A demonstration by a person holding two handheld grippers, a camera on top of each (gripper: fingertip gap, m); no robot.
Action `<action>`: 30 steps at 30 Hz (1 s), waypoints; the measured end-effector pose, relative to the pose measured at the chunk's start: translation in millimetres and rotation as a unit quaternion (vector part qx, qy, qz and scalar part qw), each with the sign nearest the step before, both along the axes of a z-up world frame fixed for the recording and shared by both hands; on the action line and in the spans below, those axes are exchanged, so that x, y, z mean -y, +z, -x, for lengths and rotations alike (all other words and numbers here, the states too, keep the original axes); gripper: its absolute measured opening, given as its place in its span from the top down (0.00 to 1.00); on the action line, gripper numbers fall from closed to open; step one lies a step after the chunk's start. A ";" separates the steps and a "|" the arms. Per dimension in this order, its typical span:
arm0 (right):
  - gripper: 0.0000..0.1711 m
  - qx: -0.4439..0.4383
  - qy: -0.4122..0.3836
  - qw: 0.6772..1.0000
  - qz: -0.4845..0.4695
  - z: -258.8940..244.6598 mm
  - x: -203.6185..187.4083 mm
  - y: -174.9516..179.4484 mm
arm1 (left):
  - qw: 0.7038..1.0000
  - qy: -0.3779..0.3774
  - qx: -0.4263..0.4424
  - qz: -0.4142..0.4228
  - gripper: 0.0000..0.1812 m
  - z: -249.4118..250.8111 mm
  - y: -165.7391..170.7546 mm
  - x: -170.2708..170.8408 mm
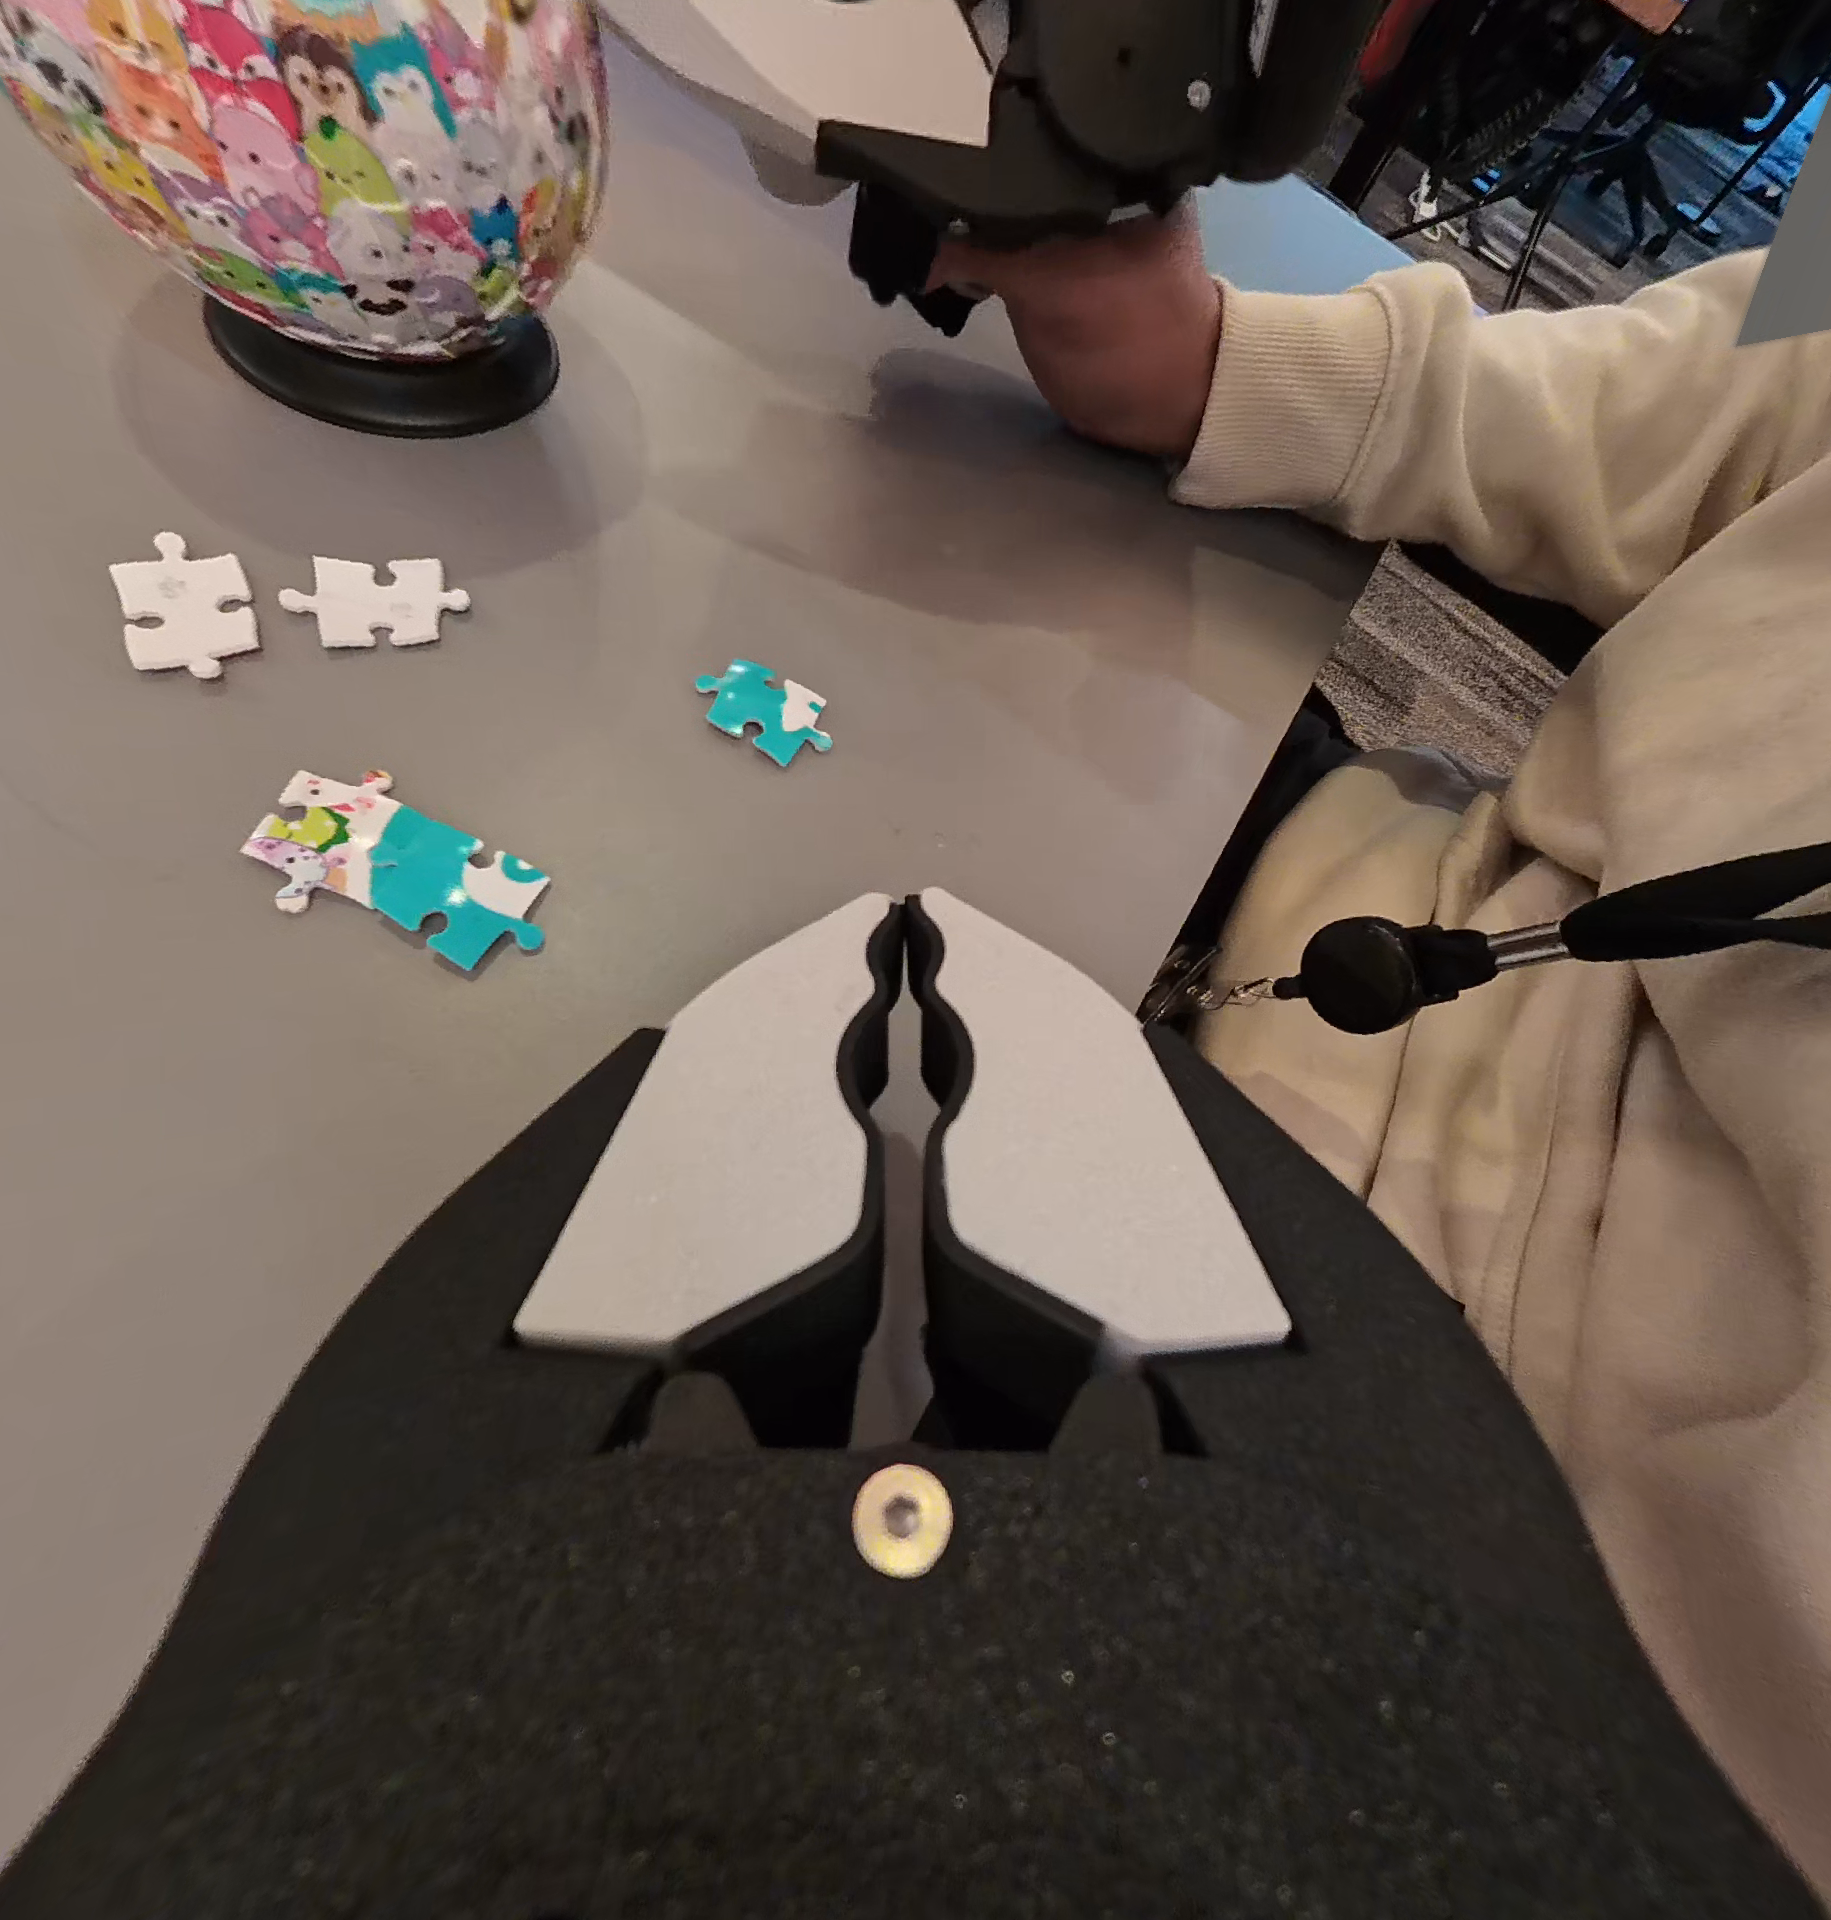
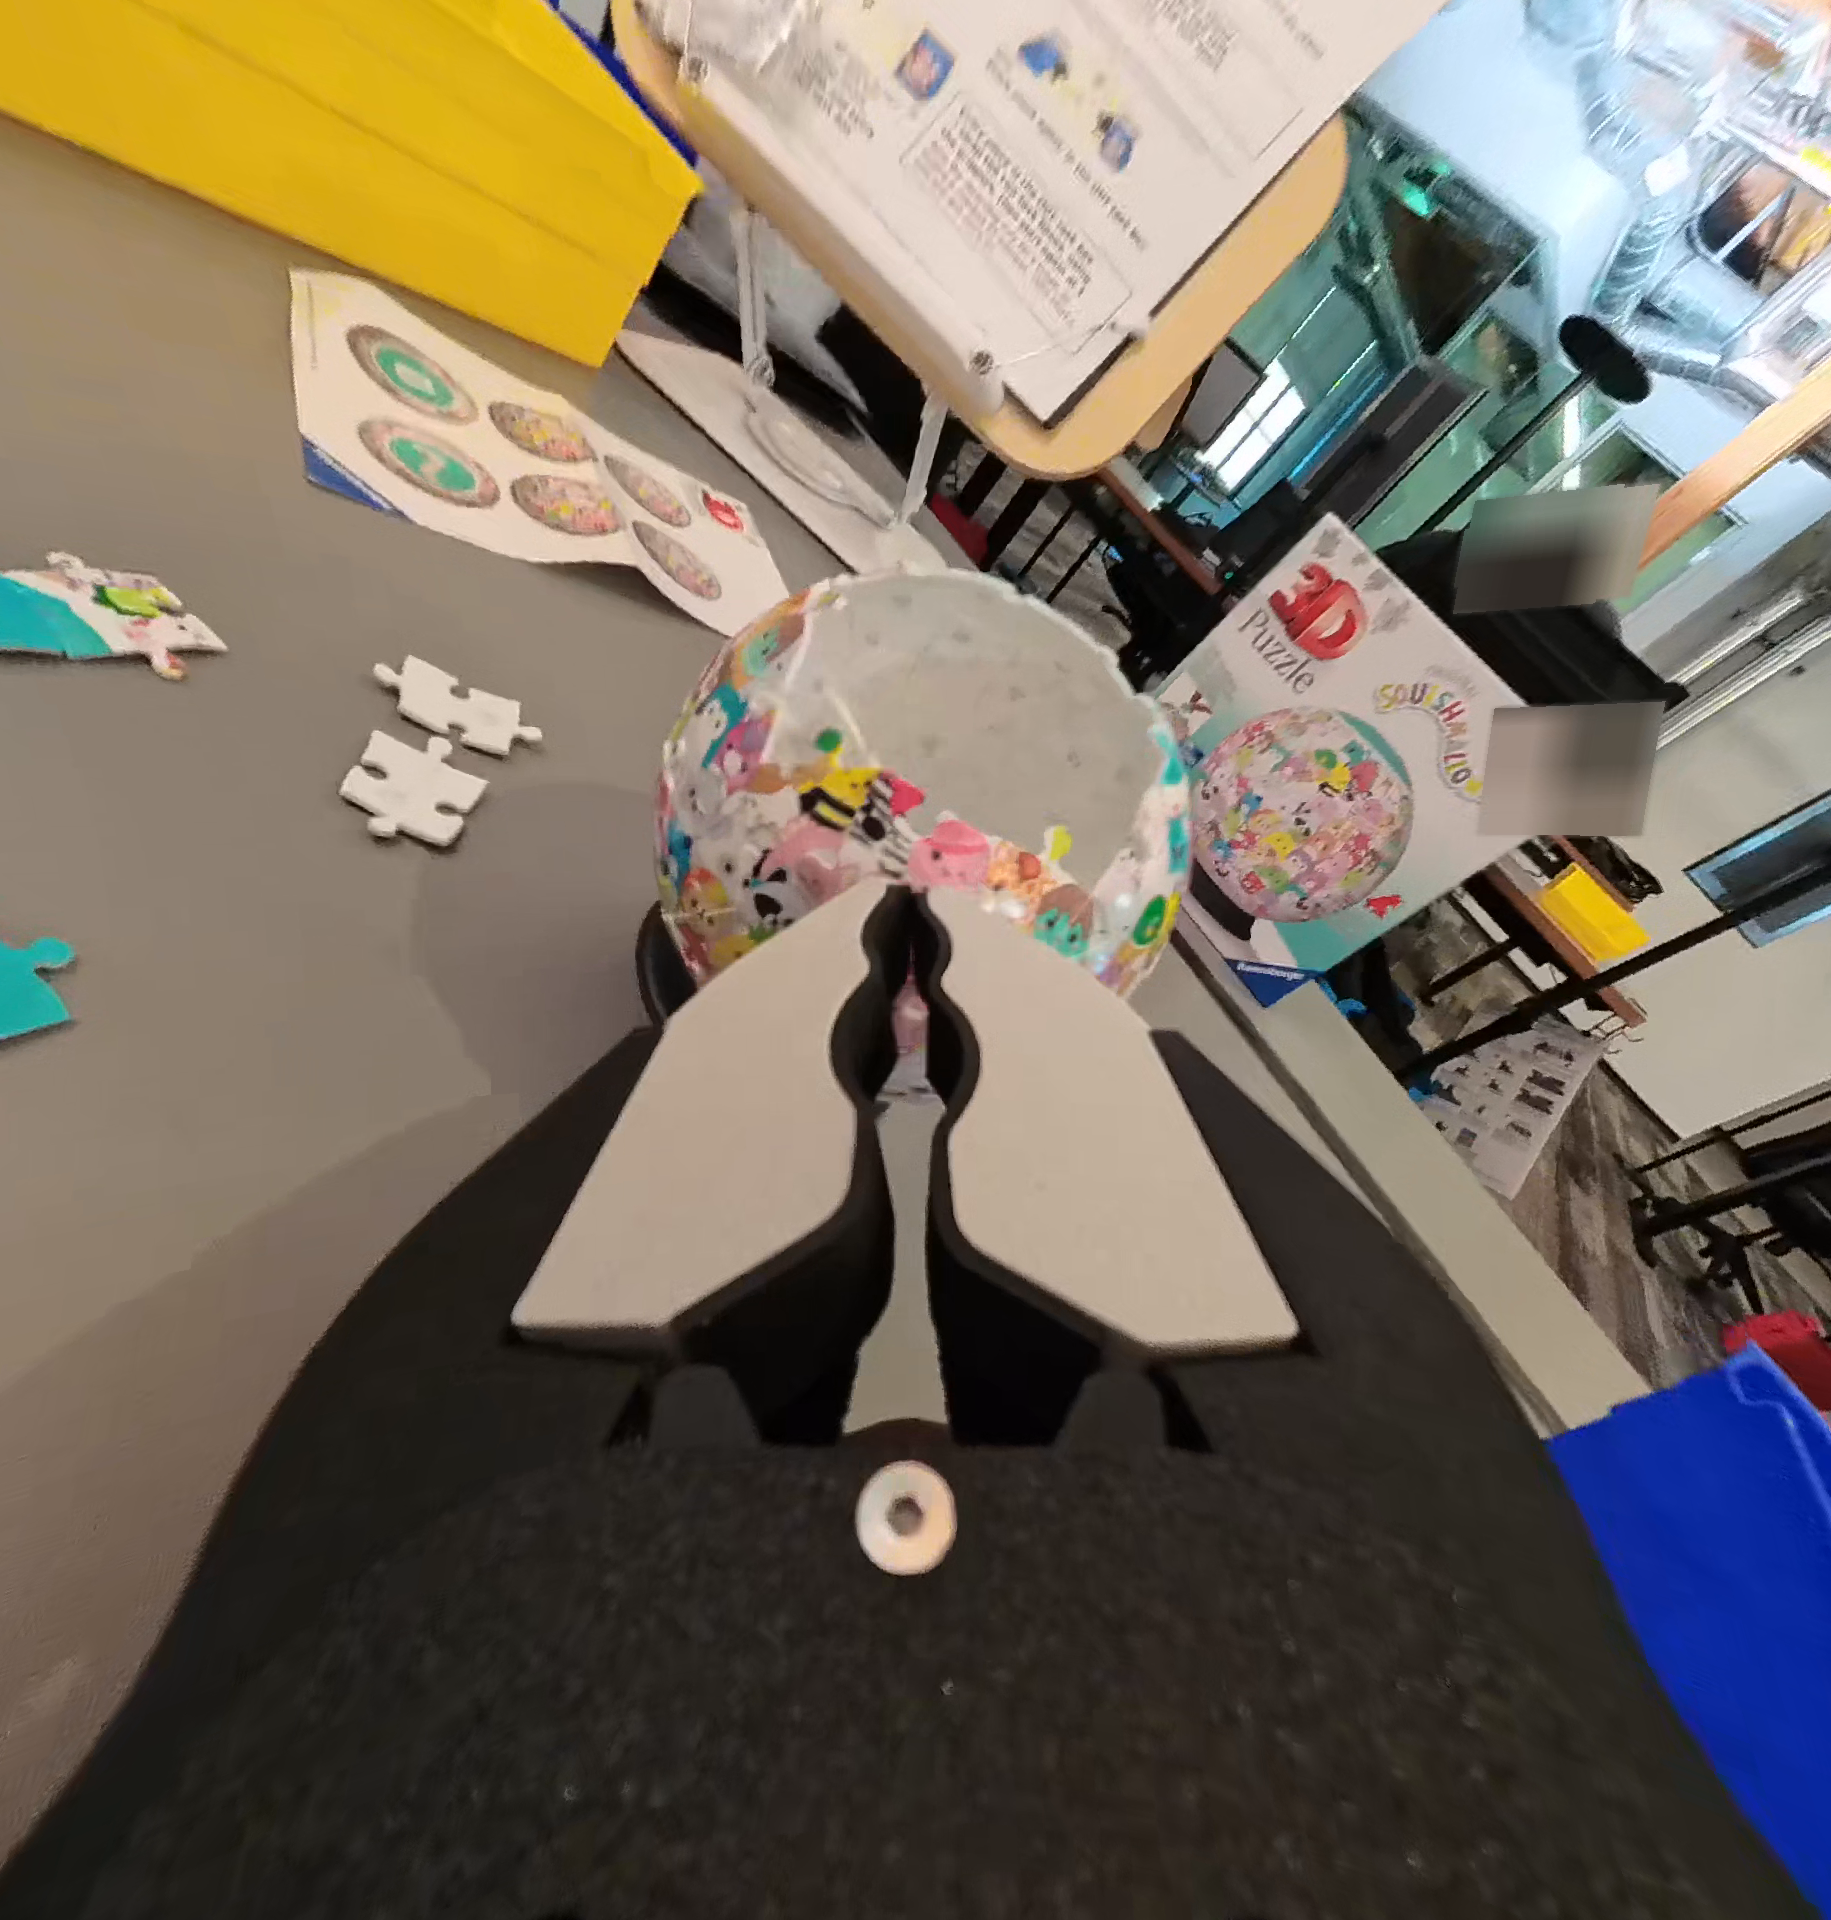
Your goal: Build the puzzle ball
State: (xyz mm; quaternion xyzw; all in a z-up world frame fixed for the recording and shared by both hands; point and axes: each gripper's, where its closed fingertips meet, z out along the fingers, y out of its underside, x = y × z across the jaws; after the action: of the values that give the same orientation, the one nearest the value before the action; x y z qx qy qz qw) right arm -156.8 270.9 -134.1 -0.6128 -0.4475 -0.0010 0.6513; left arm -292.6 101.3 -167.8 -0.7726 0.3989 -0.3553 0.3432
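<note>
The puzzle ball stands on a black stand. Its top is open and shows the white inside. It also shows in the left wrist view. My right gripper is shut, with its tips just in front of the ball's near wall; I see no piece in it. My left gripper is shut and empty, low over the table near its front edge. Loose on the table lie two white face-down pieces, a teal piece and a joined cluster.
The grey table's edge runs to the right of my left gripper, with a person's cream sleeve beyond. Yellow bins, an instruction sheet, a paper stand, the puzzle box and a blue bin surround the ball. The right gripper is farther from the teal piece, some 15 centimeters, than the left, some 10 centimeters.
</note>
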 end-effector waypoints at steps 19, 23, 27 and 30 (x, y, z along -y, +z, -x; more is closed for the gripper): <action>0.76 -0.092 0.090 0.957 0.260 -46.3 29.8 -27.2 | 0.999 0.039 0.030 0.001 0.97 7.9 6.2 -34.4; 0.62 -0.059 0.069 0.944 0.318 -46.2 39.6 -46.1 | 0.997 0.038 0.058 -0.034 0.78 -4.3 17.8 -47.8; 0.46 -0.069 0.061 0.927 0.363 -38.1 62.8 -52.7 | 0.995 0.031 0.050 -0.083 0.57 -16.4 12.6 -35.1; 0.58 -0.045 0.052 0.925 0.373 -37.6 84.5 -59.6 | 0.997 -0.025 0.051 -0.059 0.82 -29.0 10.6 -9.2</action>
State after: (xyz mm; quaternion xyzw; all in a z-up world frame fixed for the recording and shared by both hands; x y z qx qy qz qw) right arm -119.2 186.4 -193.6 -0.7867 -0.4170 0.2273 0.3945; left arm -263.5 110.5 -157.3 -0.7217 0.4201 -0.3786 0.3991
